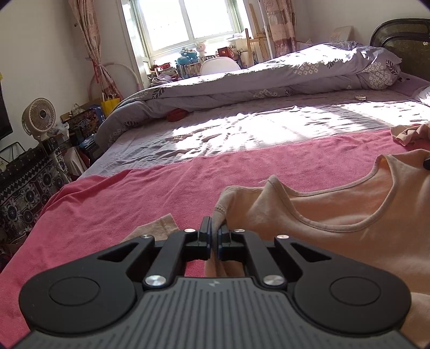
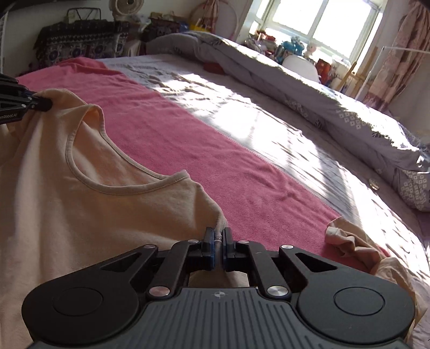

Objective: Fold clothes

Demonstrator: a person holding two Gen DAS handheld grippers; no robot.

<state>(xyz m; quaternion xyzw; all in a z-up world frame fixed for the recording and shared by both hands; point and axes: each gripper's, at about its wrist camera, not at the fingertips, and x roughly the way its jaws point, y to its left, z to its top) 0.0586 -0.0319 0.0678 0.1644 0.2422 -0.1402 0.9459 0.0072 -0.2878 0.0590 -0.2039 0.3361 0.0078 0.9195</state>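
peach t-shirt point(image 2: 80, 193) stretched out by both shoulders over pink towel point(image 2: 188, 150) on bed, neckline open, fabric slightly wrinkled.

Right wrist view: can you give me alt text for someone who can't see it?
The right gripper is shut on the shoulder edge of a peach shirt held over a pink towel on a bed. At the far left, the left gripper pinches the shirt's other shoulder. A grey quilt and a sunlit window lie beyond.

Ahead of both tongs the pink towel point(image 1: 166, 182) and sunlit bed sheet point(image 1: 242, 128) lie flat and open. The rolled grey duvet point(image 1: 268, 77) walls off the far side; a crumpled peach garment point(image 2: 349, 239) sits lower right.
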